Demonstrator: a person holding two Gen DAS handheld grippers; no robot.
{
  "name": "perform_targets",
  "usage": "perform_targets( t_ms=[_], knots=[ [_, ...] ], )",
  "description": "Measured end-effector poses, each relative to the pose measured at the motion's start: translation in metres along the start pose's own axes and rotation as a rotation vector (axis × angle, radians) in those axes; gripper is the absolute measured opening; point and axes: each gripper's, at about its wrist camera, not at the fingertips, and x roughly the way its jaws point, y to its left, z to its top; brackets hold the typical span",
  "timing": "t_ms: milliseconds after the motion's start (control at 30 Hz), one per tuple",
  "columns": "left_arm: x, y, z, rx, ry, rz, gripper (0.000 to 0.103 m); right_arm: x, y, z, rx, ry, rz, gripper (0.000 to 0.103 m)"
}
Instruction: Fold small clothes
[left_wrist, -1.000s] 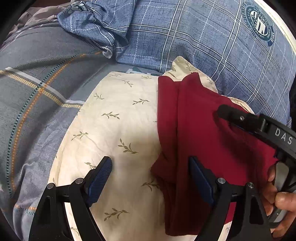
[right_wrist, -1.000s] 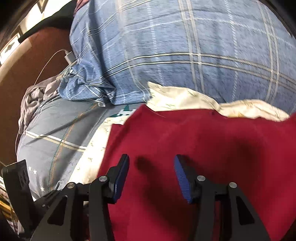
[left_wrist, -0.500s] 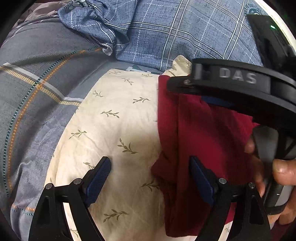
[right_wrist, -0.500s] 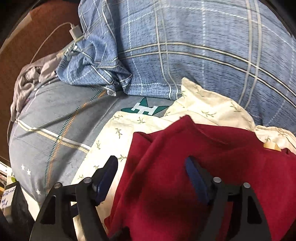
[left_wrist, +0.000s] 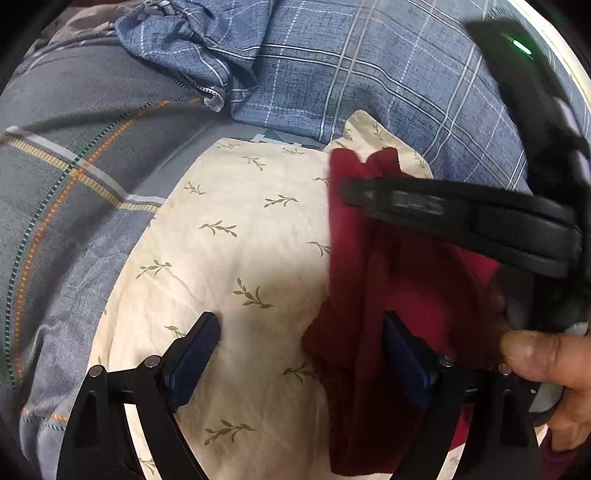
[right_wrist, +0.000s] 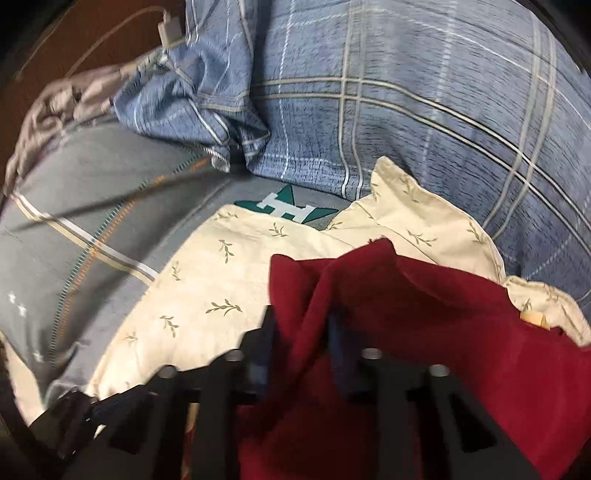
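A dark red garment (left_wrist: 354, 295) lies partly folded on a cream leaf-print cloth (left_wrist: 229, 258). My left gripper (left_wrist: 301, 345) is open low over the cloth, its right finger at the garment's left edge. My right gripper (left_wrist: 347, 192) reaches in from the right over the garment's far end. In the right wrist view the right gripper (right_wrist: 301, 343) is shut on a raised ridge of the red garment (right_wrist: 424, 306), lifting its left edge.
A blue plaid pillow (left_wrist: 369, 74) lies behind the cloth. A grey plaid bedsheet (left_wrist: 74, 166) spreads to the left. A white charger and cable (right_wrist: 168, 31) sit at the far left by the brown headboard.
The right gripper moved left across the garment, then closed from open onto a ridge of its left edge and lifted it. The left gripper stayed open in place.
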Motion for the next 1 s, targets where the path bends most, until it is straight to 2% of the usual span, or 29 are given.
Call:
perform_targets(
  t_ms=[167, 467, 500, 533, 567, 600, 767, 867, 900, 933, 1000],
  knots=[
    [-0.001, 0.001, 0.001, -0.016, -0.018, -0.044, 0.089, -0.026, -0.018, -0.003, 0.089, -0.072, 0.085, 0.015],
    [0.004, 0.0, 0.003, -0.033, -0.071, -0.128, 0.086, -0.06, -0.033, -0.004, 0.14, -0.127, 0.136, 0.014],
    [0.004, -0.001, 0.002, -0.027, -0.07, -0.144, 0.083, -0.061, -0.036, -0.004, 0.152, -0.127, 0.148, 0.014],
    [0.002, -0.003, 0.001, -0.012, -0.065, -0.168, 0.074, -0.062, -0.039, -0.005, 0.161, -0.128, 0.155, 0.014],
    [0.002, -0.006, 0.0, 0.006, -0.057, -0.19, 0.059, -0.063, -0.041, -0.005, 0.167, -0.129, 0.157, 0.014],
    [0.001, -0.01, 0.0, 0.028, -0.043, -0.218, 0.05, -0.063, -0.042, -0.006, 0.173, -0.132, 0.154, 0.014],
    [-0.001, -0.016, 0.0, 0.087, -0.033, -0.25, 0.031, -0.063, -0.045, -0.009, 0.189, -0.123, 0.171, 0.015],
    [-0.005, -0.016, 0.001, 0.099, -0.04, -0.259, 0.028, -0.064, -0.05, -0.011, 0.228, -0.108, 0.185, 0.025],
    [-0.007, -0.018, 0.001, 0.114, -0.048, -0.253, 0.028, -0.065, -0.051, -0.011, 0.243, -0.104, 0.197, 0.034],
    [-0.008, -0.02, 0.0, 0.123, -0.053, -0.249, 0.027, -0.067, -0.05, -0.01, 0.25, -0.1, 0.206, 0.048],
    [-0.009, -0.025, -0.001, 0.142, -0.062, -0.24, 0.027, -0.068, -0.045, -0.009, 0.239, -0.093, 0.207, 0.066]
  ],
)
